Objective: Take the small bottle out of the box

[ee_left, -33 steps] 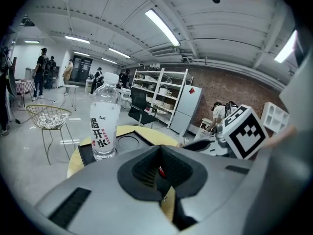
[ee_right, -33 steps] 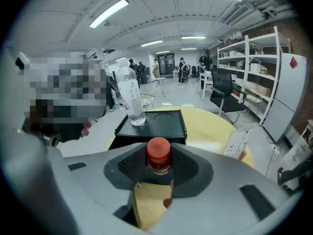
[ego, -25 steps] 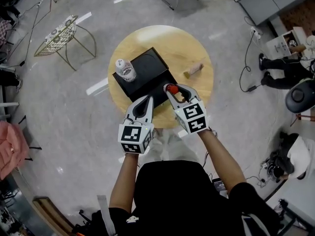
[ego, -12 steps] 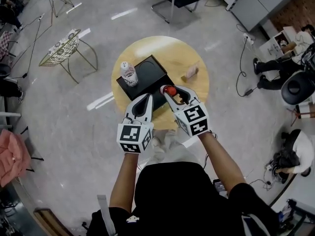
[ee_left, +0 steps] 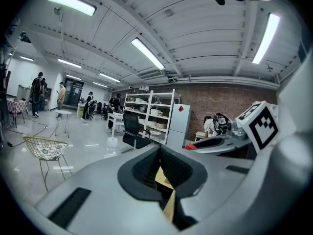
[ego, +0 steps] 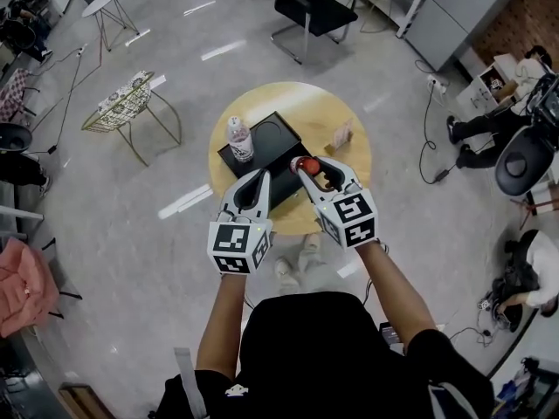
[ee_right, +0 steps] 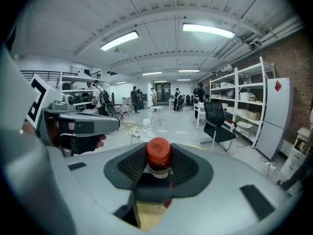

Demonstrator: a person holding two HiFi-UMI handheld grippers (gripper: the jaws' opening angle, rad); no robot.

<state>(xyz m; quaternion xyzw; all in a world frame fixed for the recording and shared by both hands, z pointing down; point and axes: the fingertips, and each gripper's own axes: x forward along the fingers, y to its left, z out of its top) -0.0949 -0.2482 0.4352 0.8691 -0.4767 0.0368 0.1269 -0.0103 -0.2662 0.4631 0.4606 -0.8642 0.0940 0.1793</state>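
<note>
The small bottle's red cap (ego: pixel 305 164) shows between the fingers of my right gripper (ego: pixel 307 166), which is shut on the bottle above the near right edge of the black box (ego: pixel 271 138). In the right gripper view the red-capped small bottle (ee_right: pixel 159 153) stands upright, clamped between the dark pads (ee_right: pixel 128 166). My left gripper (ego: pixel 261 178) hovers just left of it over the box's near edge, shut and empty. The box lies on a round wooden table (ego: pixel 327 110).
A clear water bottle (ego: pixel 239 140) stands at the box's left corner. A small wooden block (ego: pixel 339 135) lies on the table to the right. A wire chair (ego: pixel 127 103) stands on the floor at left, and a black office chair (ego: pixel 313 7) behind the table.
The table and box look smaller and farther than a second ago, as both grippers and the view rose. The right gripper has kept its hold on the small bottle.
</note>
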